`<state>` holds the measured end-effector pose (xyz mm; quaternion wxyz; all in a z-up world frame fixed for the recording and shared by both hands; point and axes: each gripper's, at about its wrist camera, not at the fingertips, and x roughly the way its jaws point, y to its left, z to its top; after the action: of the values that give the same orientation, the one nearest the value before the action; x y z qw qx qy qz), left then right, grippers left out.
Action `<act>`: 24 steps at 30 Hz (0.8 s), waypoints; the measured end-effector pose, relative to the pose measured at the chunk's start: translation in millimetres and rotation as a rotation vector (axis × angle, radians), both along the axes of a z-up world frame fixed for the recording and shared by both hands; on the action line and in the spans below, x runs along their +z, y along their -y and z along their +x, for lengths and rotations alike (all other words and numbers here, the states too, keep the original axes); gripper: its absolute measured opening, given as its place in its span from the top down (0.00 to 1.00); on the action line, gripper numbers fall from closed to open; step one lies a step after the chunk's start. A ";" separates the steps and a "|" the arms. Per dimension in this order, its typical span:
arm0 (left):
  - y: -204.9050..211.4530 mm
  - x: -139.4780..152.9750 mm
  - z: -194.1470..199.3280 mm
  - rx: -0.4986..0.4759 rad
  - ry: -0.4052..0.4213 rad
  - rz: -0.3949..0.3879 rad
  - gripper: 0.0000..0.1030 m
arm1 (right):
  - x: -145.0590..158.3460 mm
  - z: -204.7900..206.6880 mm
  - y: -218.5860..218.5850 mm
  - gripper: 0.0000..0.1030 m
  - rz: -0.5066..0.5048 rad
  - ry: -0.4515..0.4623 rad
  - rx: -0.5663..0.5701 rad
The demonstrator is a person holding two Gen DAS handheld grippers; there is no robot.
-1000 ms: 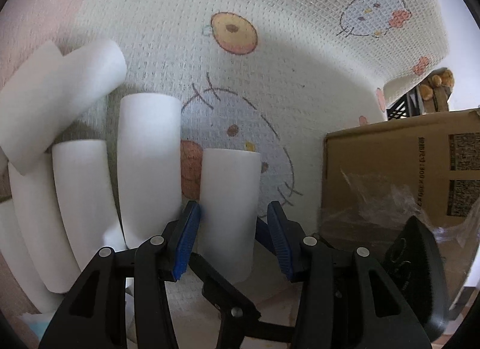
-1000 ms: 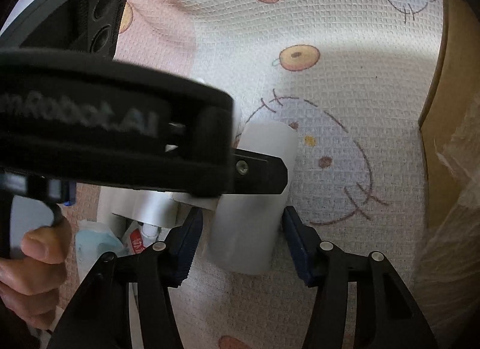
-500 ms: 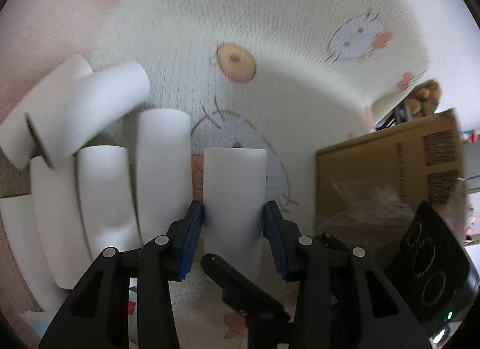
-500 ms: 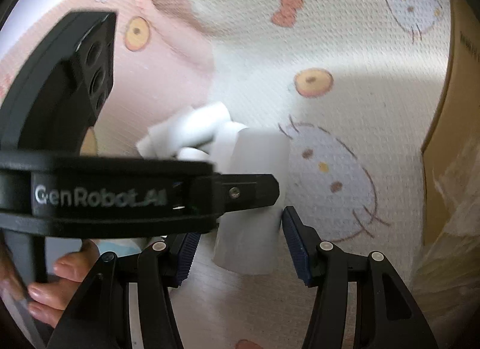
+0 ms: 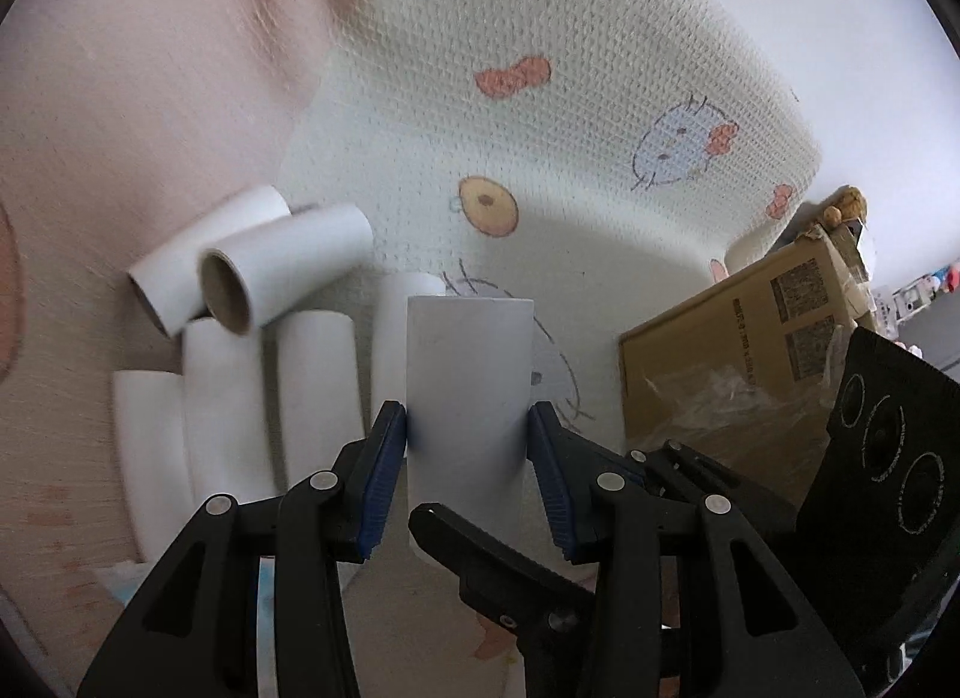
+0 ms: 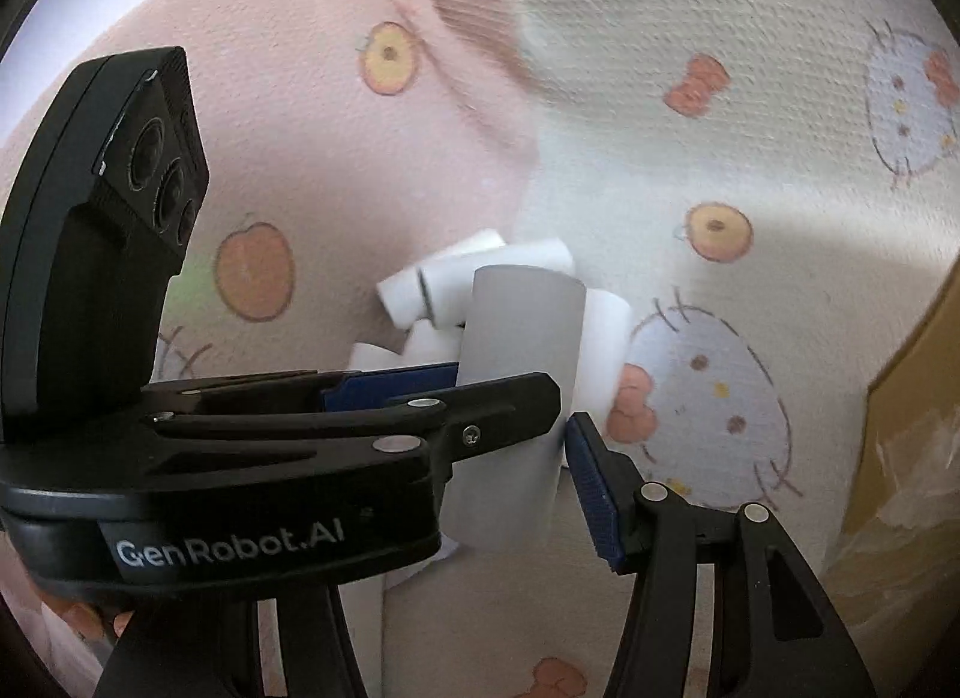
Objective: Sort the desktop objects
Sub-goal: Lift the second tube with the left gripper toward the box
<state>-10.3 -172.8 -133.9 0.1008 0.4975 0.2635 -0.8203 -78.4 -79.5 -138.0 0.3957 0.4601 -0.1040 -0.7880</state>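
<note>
Evidently, a white roll (image 5: 469, 398) was pinched between the blue pads (image 5: 384, 476) of the left gripper (image 5: 468, 458) and held clear of the patterned cloth (image 5: 540, 158). The same white roll (image 6: 516, 374) was flanked by the right gripper (image 6: 510, 458); one pad (image 6: 591, 488) was seen at the roll's edge, but whether it pressed could not be told. Beside the held roll, toward the pink part of the cloth, a cluster of white rolls (image 5: 240, 386) was laid, two stacked crosswise. A cardboard box (image 5: 738, 338) was seen on the roll's other side.
</note>
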 end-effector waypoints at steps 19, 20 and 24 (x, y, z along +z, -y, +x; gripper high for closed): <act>-18.4 56.4 12.1 -0.024 -0.022 -0.143 0.55 | 33.0 6.2 -3.5 0.48 -0.082 0.005 0.018; -19.6 60.3 13.2 -0.020 -0.024 -0.152 0.55 | 36.2 6.6 -4.2 0.48 -0.091 -0.001 0.021; -26.8 82.9 14.2 -0.016 -0.030 -0.204 0.55 | 50.8 8.6 -8.3 0.48 -0.118 -0.021 0.028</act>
<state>3.9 -145.9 -51.0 0.1404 0.4742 0.1761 -0.8511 -69.8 -71.1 -87.2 0.4342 0.4292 -0.1395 -0.7796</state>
